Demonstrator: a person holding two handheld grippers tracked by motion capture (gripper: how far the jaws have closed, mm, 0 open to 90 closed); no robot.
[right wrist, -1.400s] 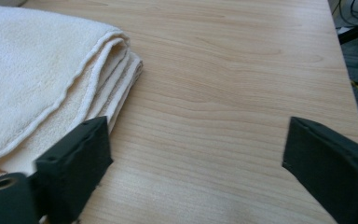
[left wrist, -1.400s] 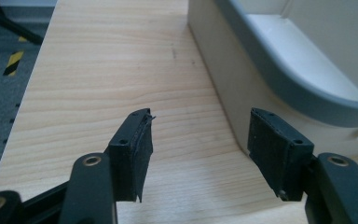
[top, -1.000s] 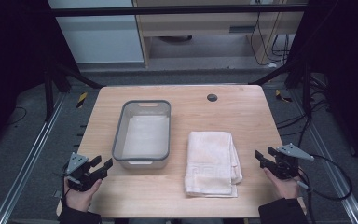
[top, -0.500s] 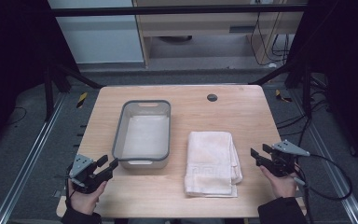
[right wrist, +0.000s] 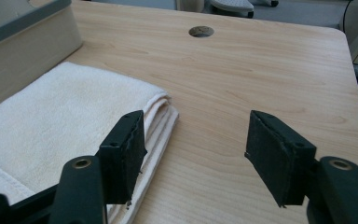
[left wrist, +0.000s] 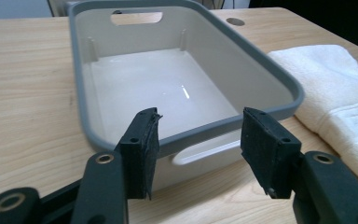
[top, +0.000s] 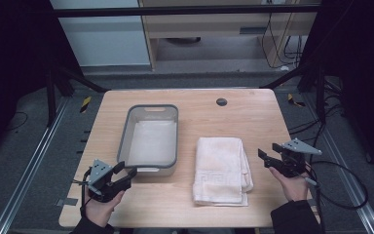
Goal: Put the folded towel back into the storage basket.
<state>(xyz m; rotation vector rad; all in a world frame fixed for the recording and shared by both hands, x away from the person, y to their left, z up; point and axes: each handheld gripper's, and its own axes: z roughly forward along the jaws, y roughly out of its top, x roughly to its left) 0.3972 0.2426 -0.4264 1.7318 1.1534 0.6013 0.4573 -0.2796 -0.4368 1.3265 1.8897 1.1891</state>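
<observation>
Two tools over one table (top: 253, 117). Left tool (top: 126, 171) just short of the near end of one grey-rimmed tub (top: 152, 141), aimed at its near handle; jaws apart, just been opening, nothing between them. In the left tool's own view, tub (left wrist: 186, 88) straight ahead, long axis running away from the jaws, cut-out handle at the far end, rim just beyond the pads (left wrist: 144, 144). One folded white towel (left wrist: 340, 93) off to the right of that tool, touching or nearly touching the tub's wall.

Right tool (top: 268, 157) just beside the towel (top: 221, 168), off its right-hand edge, aimed across at it; jaws apart, also just been opening, gripping nothing. In the right tool's own view, towel (right wrist: 60, 121) ahead and to the left, its stacked folded edges facing the jaws, left pad (right wrist: 123, 151) over the towel's edge, right pad over bare wood. Contact between that pad and the cloth: cannot tell.

Towel's long axis parallel to the tub's, both running from the near edge toward the far edge. One round hole (top: 221, 102) in the table, well beyond both tools.
</observation>
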